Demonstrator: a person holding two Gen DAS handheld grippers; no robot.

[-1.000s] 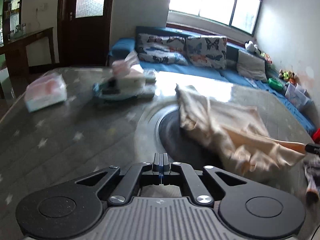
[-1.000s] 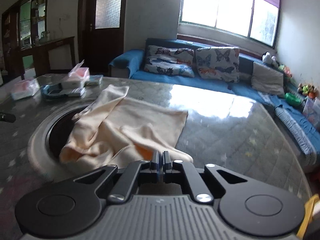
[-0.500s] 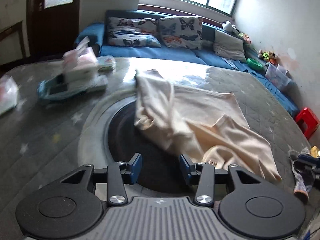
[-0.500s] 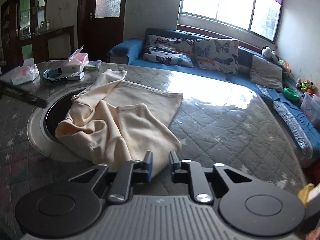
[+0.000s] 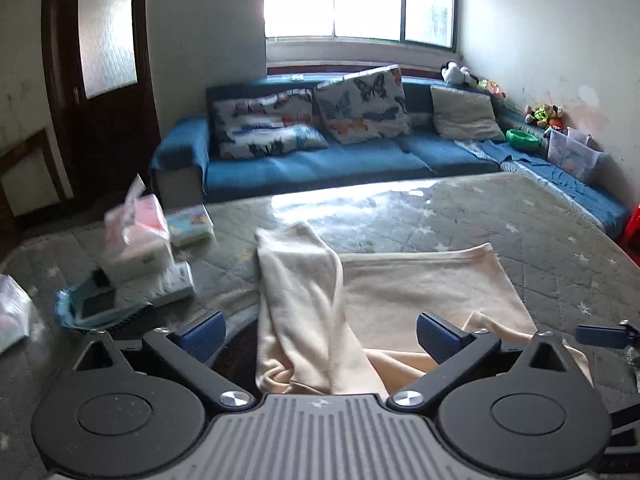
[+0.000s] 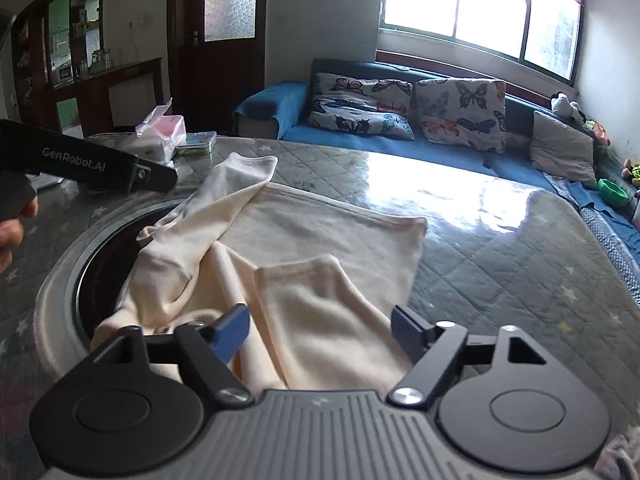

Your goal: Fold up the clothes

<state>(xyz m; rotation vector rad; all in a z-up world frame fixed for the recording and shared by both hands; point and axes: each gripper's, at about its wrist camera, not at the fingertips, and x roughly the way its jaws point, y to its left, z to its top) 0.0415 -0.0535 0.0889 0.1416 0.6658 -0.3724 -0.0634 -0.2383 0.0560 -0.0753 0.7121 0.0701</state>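
A cream long-sleeved garment (image 5: 420, 296) (image 6: 328, 240) lies crumpled on the quilted grey table (image 5: 520, 220) (image 6: 500, 248), partly over a round dark inset (image 6: 108, 248). One sleeve (image 5: 296, 280) (image 6: 236, 184) stretches toward the far side. My left gripper (image 5: 318, 336) hovers open above the near end of that sleeve, with nothing between its blue pads. My right gripper (image 6: 320, 330) is open over the garment's near folded part, also holding nothing. The left gripper's black body (image 6: 80, 164) shows at the left of the right wrist view, with a hand (image 6: 12, 232) on it.
Tissue packs (image 5: 136, 240) (image 6: 160, 132), a small tin (image 5: 190, 224) and a blue tray (image 5: 92, 308) crowd the table's far left. A blue sofa (image 5: 320, 164) with butterfly cushions runs behind the table. A red stool (image 5: 632, 232) stands at the right.
Both grippers went from shut to wide open. The left one swung right and forward over the garment's sleeve; the right one lifted and came in over the near fold.
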